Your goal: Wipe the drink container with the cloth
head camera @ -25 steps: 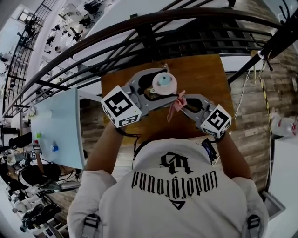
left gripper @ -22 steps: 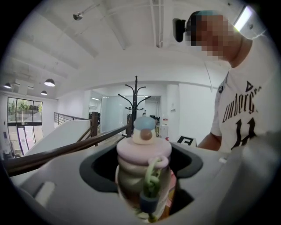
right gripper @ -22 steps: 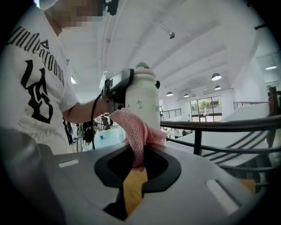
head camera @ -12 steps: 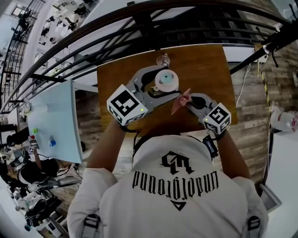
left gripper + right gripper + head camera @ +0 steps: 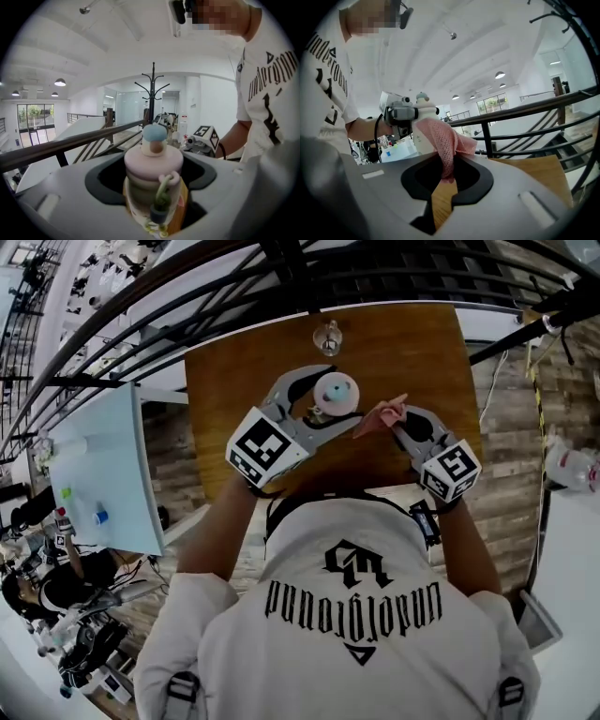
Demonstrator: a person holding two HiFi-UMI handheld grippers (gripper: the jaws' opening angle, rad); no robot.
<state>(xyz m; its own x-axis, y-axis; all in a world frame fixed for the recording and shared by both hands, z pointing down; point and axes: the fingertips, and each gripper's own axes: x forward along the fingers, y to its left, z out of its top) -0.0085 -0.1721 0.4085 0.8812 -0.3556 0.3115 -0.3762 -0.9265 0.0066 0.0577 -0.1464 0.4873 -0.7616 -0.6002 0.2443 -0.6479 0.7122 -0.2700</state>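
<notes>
My left gripper (image 5: 330, 399) grips wide round the stiff, probably light pink-lidded plastic drink bottle (image 5: 153, 164) at its body, while my right gripper (image 5: 403, 418) pinches the limp pink mesh cloth (image 5: 443, 140).

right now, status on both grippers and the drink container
Left hand-held gripper shut on drink container. Right hand-held gripper shut on pink cloth, just beside it. Nothing between them.

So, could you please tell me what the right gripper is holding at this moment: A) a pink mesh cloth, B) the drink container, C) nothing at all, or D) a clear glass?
A: the right gripper view shows a pink mesh cloth pinched in the right gripper, while the drink container sits in the left gripper.
</notes>
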